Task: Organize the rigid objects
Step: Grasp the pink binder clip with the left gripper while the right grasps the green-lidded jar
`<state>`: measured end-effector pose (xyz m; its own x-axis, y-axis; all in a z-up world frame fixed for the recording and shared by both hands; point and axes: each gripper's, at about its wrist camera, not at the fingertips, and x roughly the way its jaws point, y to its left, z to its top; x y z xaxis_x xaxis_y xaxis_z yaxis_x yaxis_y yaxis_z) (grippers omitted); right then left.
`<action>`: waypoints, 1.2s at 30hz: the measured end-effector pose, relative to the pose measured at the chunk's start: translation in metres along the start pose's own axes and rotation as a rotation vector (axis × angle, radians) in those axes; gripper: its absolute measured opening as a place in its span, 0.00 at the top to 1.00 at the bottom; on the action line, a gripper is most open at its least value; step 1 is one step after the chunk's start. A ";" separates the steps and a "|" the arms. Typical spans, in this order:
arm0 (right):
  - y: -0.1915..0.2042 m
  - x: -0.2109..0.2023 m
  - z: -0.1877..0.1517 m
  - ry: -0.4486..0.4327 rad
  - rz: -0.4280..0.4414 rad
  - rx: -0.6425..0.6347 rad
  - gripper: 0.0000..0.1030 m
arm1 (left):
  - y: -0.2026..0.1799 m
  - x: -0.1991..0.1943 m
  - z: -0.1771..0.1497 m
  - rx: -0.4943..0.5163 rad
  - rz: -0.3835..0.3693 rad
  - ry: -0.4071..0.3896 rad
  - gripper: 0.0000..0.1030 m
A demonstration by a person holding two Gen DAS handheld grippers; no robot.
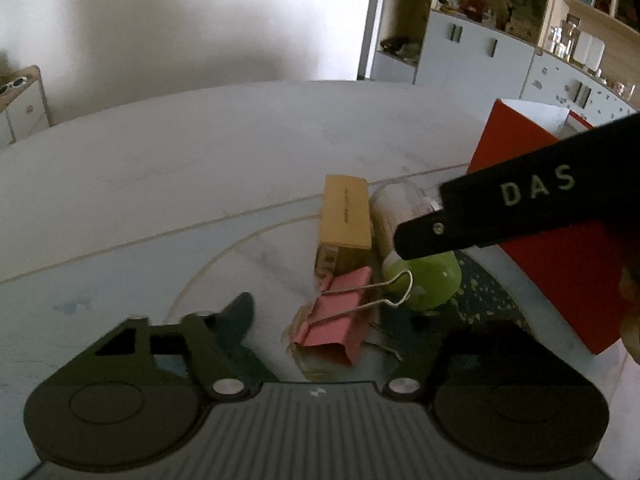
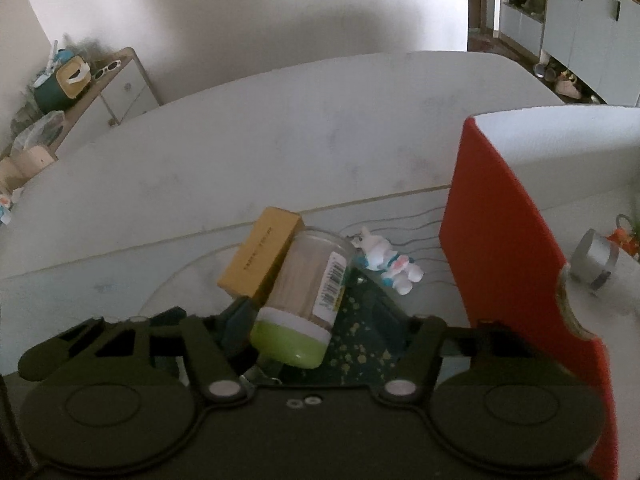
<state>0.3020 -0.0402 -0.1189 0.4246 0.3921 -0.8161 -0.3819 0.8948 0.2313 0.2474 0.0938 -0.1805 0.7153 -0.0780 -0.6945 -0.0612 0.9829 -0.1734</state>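
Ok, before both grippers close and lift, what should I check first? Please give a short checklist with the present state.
1. Pink binder clip lies between the left gripper fingers: ok.
2. Left pads press on the clip: not ok, a gap shows on one side.
3. Green-lidded jar lies between the right gripper fingers: ok, on its side, lid toward the camera.
4. Right pads press on the jar: not ok, the dark mat shows beside the lid.
5. Jar free of neighbours: not ok, it rests against the yellow box.
6. Red box open: ok; its contents: cannot tell.
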 end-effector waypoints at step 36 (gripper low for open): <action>-0.012 -0.062 -0.041 -0.014 0.055 0.042 0.58 | -0.005 -0.031 -0.016 -0.071 -0.076 0.054 0.71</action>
<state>0.2460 -0.0838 -0.0927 0.4153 0.4439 -0.7940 -0.3706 0.8797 0.2980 0.2143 0.0882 -0.1694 0.6812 -0.1626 -0.7139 -0.0587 0.9598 -0.2746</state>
